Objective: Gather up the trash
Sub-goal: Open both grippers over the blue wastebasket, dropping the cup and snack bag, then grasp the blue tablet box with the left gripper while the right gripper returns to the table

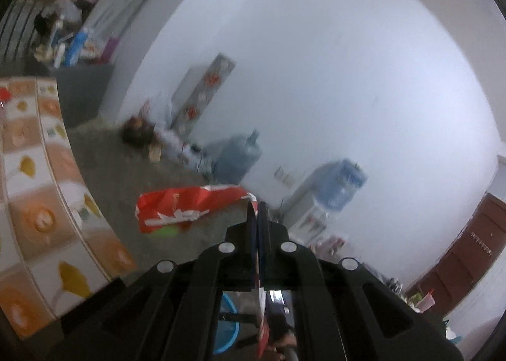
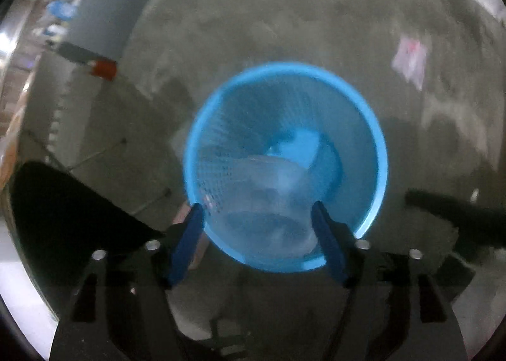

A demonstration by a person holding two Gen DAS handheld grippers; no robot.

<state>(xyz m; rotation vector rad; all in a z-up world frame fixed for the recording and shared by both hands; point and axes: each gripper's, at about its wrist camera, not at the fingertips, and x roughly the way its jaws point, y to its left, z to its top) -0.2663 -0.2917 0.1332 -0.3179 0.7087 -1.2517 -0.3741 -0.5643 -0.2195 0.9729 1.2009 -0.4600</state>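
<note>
Left gripper [image 1: 257,212] is pinching a red wrapper [image 1: 183,207] w/ fingers pressed together on its edge, the rest trailing off toward centre-left of the left wrist view, lifted clear of the grey floor [image 1: 126,155]. Right gripper [image 2: 259,218] is hanging fingers spread wide, nothing between them, right over the blue mesh bin [image 2: 376,146] filling the middle of its frame (clear plastic already lying in the bottom, looks like). So the step, I'd say, is getting that wrapper into the bin: best bring the left hand over the rim's centre, low, before letting go, since a light wrapper could drift and miss. Another scrap, a pale wrapper [image 2: 409,60], is lying on the floor upper right of the right view, prob. next.
</note>
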